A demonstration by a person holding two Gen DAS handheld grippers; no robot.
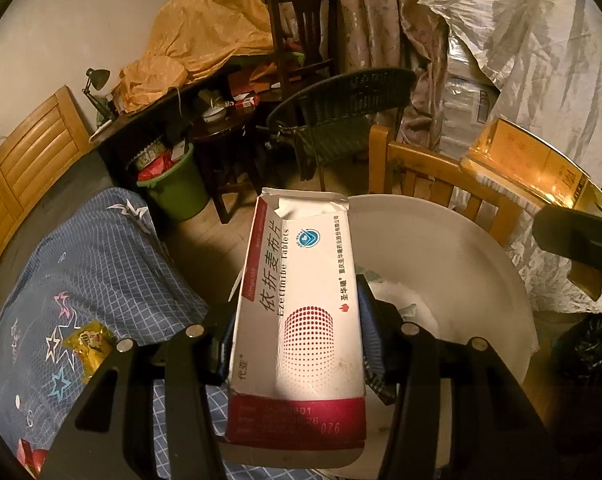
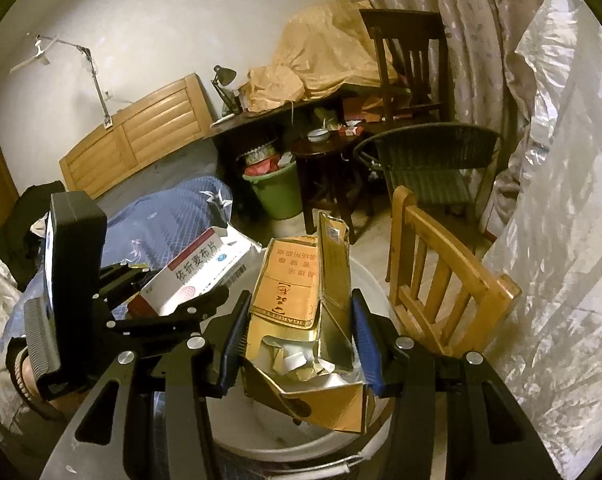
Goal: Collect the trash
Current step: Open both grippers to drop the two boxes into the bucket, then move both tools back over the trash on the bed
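Dim warm light is falling on a plain white wall (image 2: 149,12). A wooden headboard (image 2: 137,132) is leaning against it, far left. A desk lamp (image 1: 95,80) is standing on a dark desk (image 1: 149,120), an orange cloth (image 1: 205,36) heaped on top. Patterned curtains (image 1: 373,12) are hanging far right, a dark wicker chair (image 2: 429,160) and a light wooden chair (image 2: 441,280) sitting nearer.

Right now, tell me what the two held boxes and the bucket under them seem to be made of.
White medicine box: thin matte paperboard, judging by its torn top flap.
Gold box: glossy, foil-look card; it shines and has creased and buckled.
White bucket: probably plastic, smooth and evenly off-white, though the dim light leaves that open.
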